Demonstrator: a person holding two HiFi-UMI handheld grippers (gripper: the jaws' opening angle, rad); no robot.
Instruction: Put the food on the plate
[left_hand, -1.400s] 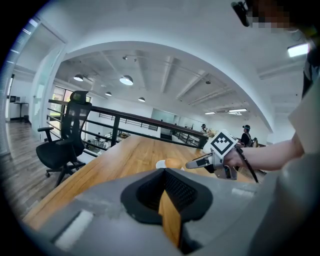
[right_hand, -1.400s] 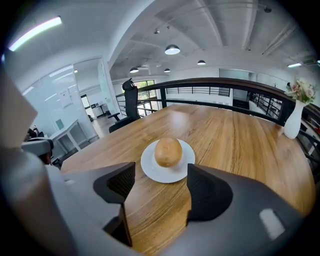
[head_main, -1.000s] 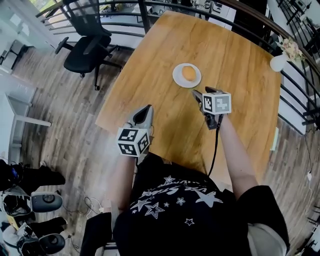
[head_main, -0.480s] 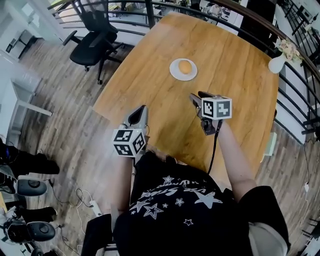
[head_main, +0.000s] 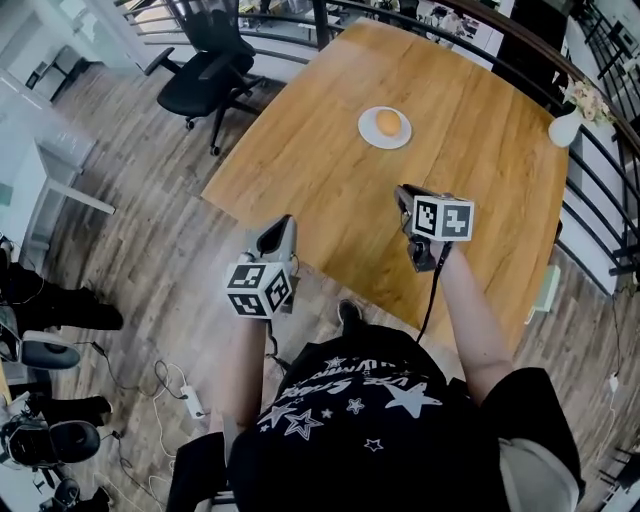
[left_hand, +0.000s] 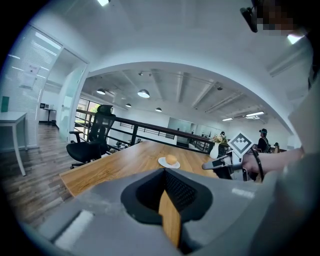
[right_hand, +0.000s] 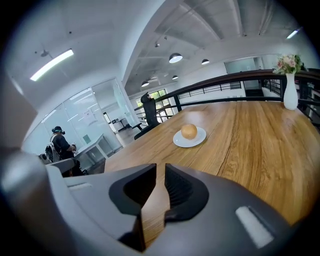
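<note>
Wood fills the head view: a plank floor (head_main: 150, 250) surrounds one large wooden table (head_main: 330, 210), on which lies one white plate (head_main: 369, 136) with one round golden bun (head_main: 388, 123) sitting on it. A black railing (head_main: 250, 22) curves past the far side of the plate. One black office chair (head_main: 205, 78) stands on the floor well to the left of the plate, and one white vase (head_main: 563, 128) of flowers stands well to its right. Two grippers hang on the person's side of the plate, both well apart from it: the left gripper (head_main: 283, 227) by the table's near edge and the right gripper (head_main: 404, 191) over the tabletop. In the left gripper view its jaws meet at the tips with nothing between them; the plate and bun lie ahead, with the right gripper showing just right of the plate. In the right gripper view a slim gap remains between the jaws, which are closing on nothing. The plate with the bun lies straight ahead, the vase is far to its right, and one person (right_hand: 60, 145) stands in a glass-walled room far to its left.
</note>
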